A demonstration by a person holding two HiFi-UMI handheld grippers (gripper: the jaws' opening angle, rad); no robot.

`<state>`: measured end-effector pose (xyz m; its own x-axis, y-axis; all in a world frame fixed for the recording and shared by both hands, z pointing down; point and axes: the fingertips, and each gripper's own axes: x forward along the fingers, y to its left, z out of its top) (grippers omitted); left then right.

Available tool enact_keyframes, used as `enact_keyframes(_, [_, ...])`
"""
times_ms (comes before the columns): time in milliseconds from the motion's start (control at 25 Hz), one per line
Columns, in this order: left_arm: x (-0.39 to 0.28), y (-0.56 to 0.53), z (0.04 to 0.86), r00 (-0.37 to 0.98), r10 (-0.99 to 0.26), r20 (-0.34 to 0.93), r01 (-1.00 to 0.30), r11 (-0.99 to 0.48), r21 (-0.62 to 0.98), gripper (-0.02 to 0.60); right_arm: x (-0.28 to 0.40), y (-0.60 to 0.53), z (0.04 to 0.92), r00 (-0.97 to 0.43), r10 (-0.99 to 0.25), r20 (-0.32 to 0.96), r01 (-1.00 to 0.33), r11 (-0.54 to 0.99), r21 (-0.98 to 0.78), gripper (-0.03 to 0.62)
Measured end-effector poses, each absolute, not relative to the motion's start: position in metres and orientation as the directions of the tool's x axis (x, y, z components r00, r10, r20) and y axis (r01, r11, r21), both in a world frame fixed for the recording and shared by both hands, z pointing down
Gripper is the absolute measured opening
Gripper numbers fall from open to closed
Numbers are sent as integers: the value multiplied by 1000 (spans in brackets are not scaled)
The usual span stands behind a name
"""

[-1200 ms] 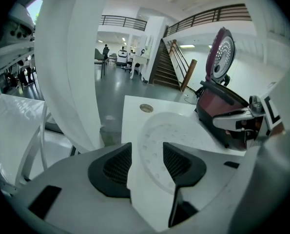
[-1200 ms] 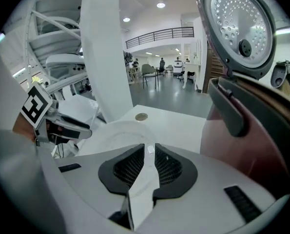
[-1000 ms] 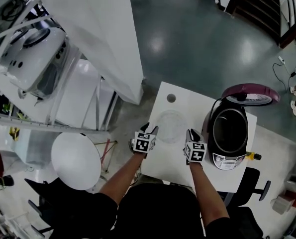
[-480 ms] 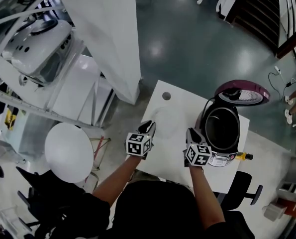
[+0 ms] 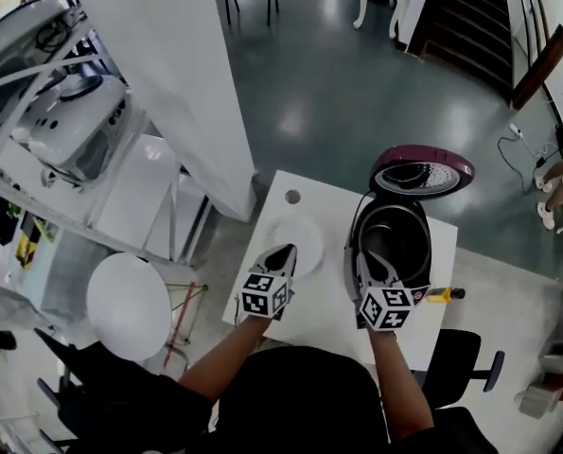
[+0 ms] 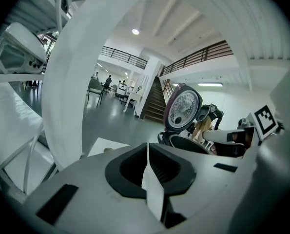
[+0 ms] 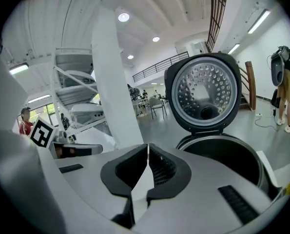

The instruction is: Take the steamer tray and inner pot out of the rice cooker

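Hovering above the white table (image 5: 324, 303), the left gripper (image 5: 281, 253) and right gripper (image 5: 371, 265) each have their jaws pressed together, holding nothing. The steamer tray (image 5: 298, 233) lies on the table just left of the open rice cooker (image 5: 353, 253); the inner pot (image 5: 395, 239) sits inside it.

The rice cooker (image 5: 354, 258) is showing a black body, its lid (image 5: 421, 170) maroon outside, dotted silver inside. The table (image 5: 324, 303) is gleaming white on a grey-blue floor (image 5: 357, 83). The left gripper (image 5: 282, 253) and right gripper (image 5: 369, 259) are wearing black-and-white square markers.
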<state>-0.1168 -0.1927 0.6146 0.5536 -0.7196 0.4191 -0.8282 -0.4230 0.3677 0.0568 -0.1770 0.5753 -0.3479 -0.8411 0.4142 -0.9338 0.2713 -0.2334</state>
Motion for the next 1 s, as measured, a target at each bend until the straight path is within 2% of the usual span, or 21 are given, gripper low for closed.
enact_keyframes(560, [19, -191, 571, 634, -675, 377, -773, -550, 317, 14, 218, -145, 550, -213, -898, 384, -965, 132, -227, 9])
enact_keyframes(1000, [73, -199, 584, 575, -701, 421, -818, -497, 291, 14, 285, -150, 570, -225, -867, 445, -966, 139, -217, 9])
